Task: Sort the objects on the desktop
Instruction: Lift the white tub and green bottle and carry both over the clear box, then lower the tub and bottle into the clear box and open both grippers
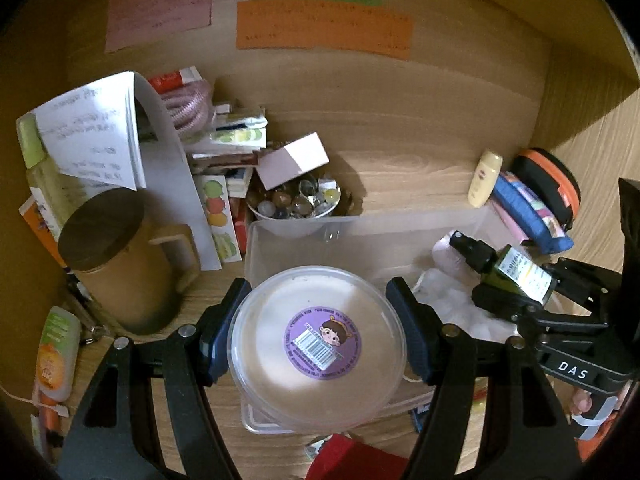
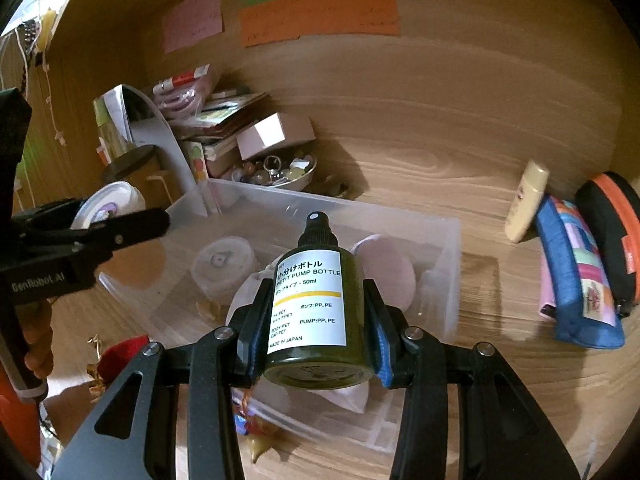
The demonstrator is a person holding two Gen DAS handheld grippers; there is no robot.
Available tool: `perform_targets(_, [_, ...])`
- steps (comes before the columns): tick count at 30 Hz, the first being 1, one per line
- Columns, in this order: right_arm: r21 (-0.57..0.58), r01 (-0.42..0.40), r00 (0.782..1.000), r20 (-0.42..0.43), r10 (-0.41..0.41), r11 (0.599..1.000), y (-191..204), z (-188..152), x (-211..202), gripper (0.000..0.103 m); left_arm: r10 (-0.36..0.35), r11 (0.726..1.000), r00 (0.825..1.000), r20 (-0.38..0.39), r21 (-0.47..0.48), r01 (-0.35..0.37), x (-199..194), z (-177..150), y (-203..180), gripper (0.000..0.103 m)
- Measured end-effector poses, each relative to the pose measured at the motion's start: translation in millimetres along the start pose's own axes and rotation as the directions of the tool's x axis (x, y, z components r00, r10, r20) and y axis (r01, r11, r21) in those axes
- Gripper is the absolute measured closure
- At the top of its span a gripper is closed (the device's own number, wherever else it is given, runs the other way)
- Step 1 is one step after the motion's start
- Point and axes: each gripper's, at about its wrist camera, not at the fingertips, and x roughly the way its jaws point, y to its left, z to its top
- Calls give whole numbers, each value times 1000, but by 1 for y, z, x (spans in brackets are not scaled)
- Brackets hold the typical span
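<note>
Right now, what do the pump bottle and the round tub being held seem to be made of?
Pump bottle: glossy dark green plastic, as its label lists PET; black ribbed pump head. Round tub: clear, smooth plastic, probably, since pale contents and a purple sticker show through.

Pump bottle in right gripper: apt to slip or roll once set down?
The pump bottle looks like smooth, rigid plastic, so it may slip between the right gripper pads. It is cylindrical: laid sideways in the clear bin, it would probably roll. Small size suggests light.
</note>
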Motion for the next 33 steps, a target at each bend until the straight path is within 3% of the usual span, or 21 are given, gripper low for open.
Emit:
perform_targets(8, [13,-27,999,-32,27,1000,-3,-3,7,65,-4,1000,999,-36,0,4,16,-6,1,34])
perform_targets(20, [-28,13,999,-30,-14,1000,2,-5,9,64,11,999,997,-76,43,-8,31,-15,-9,34])
perform_targets(30, [-21,46,999,25,-45,999,0,-5,-2,36,40,996,996,-80,82,-33,34,-17,-17,37])
perform_targets(33, [-20,50,998,37,-49,999,1,-5,-5,34,44,996,996,-78,86,-38,33,-16,-17,37])
